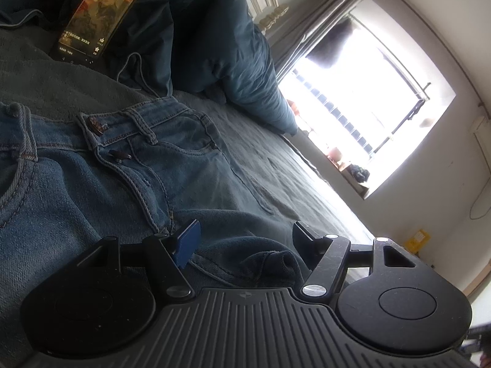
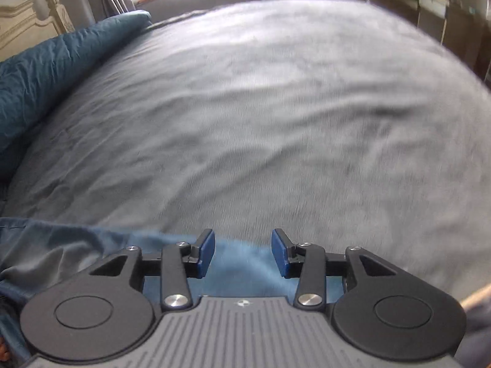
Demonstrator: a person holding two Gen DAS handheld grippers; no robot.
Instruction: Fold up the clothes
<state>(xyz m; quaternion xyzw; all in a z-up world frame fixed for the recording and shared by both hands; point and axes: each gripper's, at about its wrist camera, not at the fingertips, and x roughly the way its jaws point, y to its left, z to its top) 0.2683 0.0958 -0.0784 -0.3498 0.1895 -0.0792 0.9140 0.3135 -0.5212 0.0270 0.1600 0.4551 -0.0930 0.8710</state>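
Observation:
Blue jeans [image 1: 101, 165] lie flat on the grey bed sheet [image 1: 260, 150], with the waistband, button and fly facing up in the left wrist view. My left gripper [image 1: 245, 239] rests low over the crotch area. Its jaws stand wide, and a rumpled fold of denim [image 1: 270, 260] lies between them against the right finger; I see no squeeze. In the blurred right wrist view, my right gripper [image 2: 242, 253] hangs open above the sheet [image 2: 260, 122]. A light blue cloth edge [image 2: 239, 273] lies under its jaws, untouched by the pads.
A lit phone [image 1: 98, 15] leans on a dark blue duvet [image 1: 239, 61], with a cable [image 1: 135, 67] beside it. The duvet [image 2: 46, 70] and a carved headboard [image 2: 24, 27] sit at the left. A bright window [image 1: 362, 107] lies beyond the bed. Dark blue-grey cloth [image 2: 61, 245] lies bottom left.

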